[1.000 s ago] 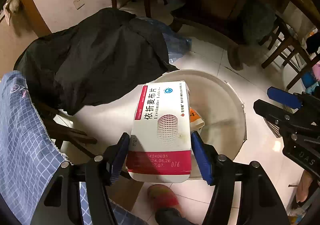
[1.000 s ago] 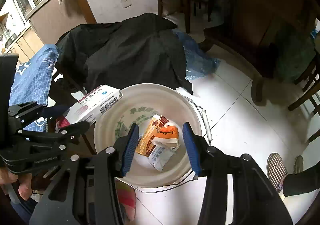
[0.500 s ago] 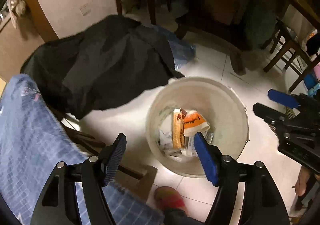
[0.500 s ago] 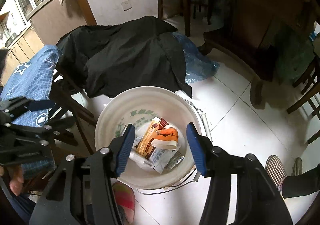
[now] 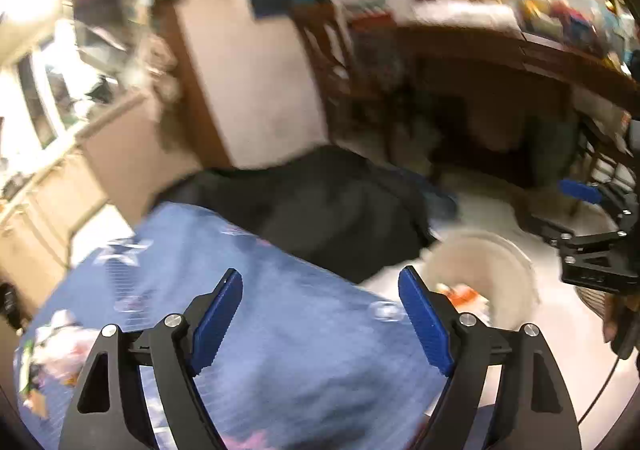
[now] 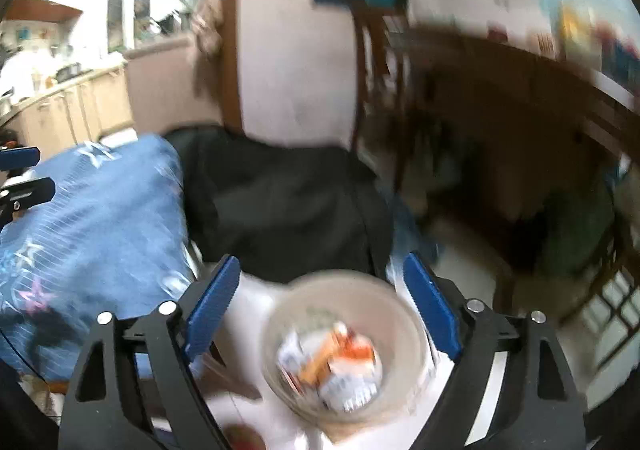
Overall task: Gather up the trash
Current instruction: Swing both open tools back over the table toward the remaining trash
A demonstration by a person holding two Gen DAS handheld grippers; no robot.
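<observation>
Both views are blurred by motion. A white bucket (image 6: 384, 290) stands on the floor and holds several pieces of trash (image 6: 336, 366), orange and white. It also shows in the left wrist view (image 5: 508, 262). My left gripper (image 5: 320, 318) is open and empty above a blue patterned cloth (image 5: 280, 330). My right gripper (image 6: 320, 310) is open and empty above the bucket. More litter (image 5: 52, 354) lies on the blue cloth at the lower left. The right gripper shows at the right edge of the left wrist view (image 5: 592, 234).
A black cloth (image 6: 288, 202) is draped over a chair behind the bucket. A dark wooden table (image 6: 520, 90) and chairs stand at the right. Kitchen cabinets (image 5: 52, 178) are at the left. The floor is white tile (image 5: 560, 330).
The left gripper opened and the white and red box dropped into the bucket. Both grippers then tilted up and swung left, so the blue cloth and the walls fill more of both views.
</observation>
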